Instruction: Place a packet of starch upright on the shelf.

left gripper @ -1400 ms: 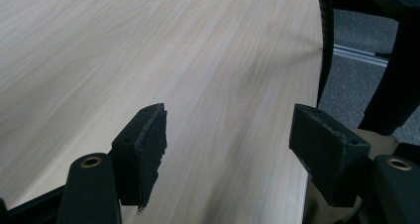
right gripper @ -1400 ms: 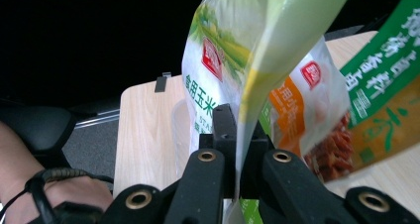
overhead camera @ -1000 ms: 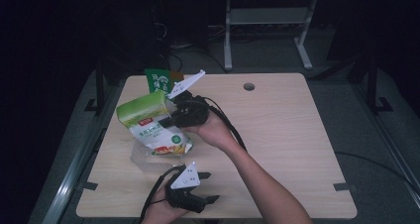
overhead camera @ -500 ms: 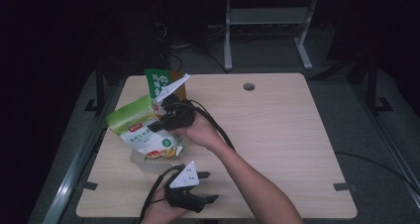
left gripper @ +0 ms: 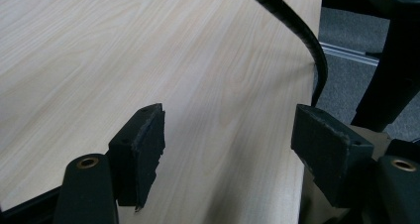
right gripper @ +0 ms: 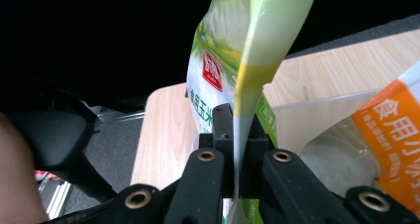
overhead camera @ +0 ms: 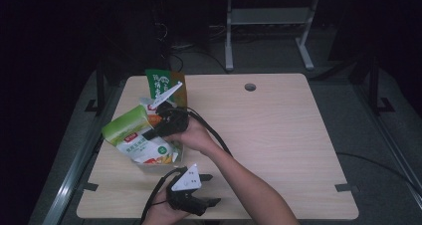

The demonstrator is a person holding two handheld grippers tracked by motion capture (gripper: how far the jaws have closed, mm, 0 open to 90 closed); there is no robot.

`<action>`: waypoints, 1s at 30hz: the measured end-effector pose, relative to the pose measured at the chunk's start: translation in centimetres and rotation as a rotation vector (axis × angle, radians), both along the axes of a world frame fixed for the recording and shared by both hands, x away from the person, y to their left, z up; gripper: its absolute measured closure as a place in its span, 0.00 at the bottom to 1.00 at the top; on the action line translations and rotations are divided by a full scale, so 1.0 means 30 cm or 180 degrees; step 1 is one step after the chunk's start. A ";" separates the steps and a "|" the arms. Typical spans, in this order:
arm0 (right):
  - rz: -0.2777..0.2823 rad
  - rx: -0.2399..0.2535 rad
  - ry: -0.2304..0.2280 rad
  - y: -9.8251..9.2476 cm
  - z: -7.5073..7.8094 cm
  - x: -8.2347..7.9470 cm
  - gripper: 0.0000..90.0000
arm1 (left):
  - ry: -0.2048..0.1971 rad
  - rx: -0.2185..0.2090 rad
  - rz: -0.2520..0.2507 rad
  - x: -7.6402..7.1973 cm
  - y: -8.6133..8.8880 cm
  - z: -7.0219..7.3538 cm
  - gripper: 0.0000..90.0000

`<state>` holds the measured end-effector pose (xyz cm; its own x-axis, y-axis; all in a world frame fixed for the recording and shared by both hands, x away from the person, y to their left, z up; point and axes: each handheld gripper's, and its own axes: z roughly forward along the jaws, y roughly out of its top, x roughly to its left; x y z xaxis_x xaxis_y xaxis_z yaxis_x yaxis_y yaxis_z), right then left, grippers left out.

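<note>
Item: green snack pouch (overhead camera: 130,131), held at its thin edge by the right tongs (overhead camera: 158,130), jaws pinched tight on the film (the right gripper view shows the seam running straight between the pads); the pouch hangs tilted over the near-left part of the tabletop (overhead camera: 278,135), its lower end at or inside a clear plastic bin (overhead camera: 175,154) that also holds an orange-and-white packet (right gripper: 391,130); whether the pouch bottom rests on the bin floor cannot be told. Behind stands a dark green bag (overhead camera: 160,83), upright, just beyond the bin. Risks, as judged: the grip is on a narrow strip of slick film, so the pouch could slide out or swing; lowered at this slant, it may catch the bin's rim and tip or push the light bin; it could also crumple against the packet already inside. Pose: right forearm reaching diagonally across from the near edge, wrist bent, tongs pointing leftward and somewhat down; left tongs (overhead camera: 209,195) at the near edge of the tabletop, jaws wide apart with nothing between them, low over bare wood, aimed rightward.
</note>
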<state>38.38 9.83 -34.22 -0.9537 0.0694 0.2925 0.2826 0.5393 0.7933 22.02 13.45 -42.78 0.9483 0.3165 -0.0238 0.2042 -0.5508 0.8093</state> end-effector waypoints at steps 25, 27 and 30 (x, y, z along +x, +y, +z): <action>-0.0058 -0.0150 -0.0081 -0.073 -0.026 -0.004 0.95 | 0.0034 -0.0001 0.0003 -0.003 -0.010 -0.006 0.32; -0.0062 -0.0164 -0.0088 -0.083 -0.031 -0.004 0.96 | 0.0054 -0.0014 0.0017 -0.004 -0.010 -0.007 0.32; -0.0067 -0.0190 -0.0078 -0.104 -0.042 -0.004 0.98 | 0.0055 -0.0018 0.0021 -0.003 -0.010 -0.006 0.32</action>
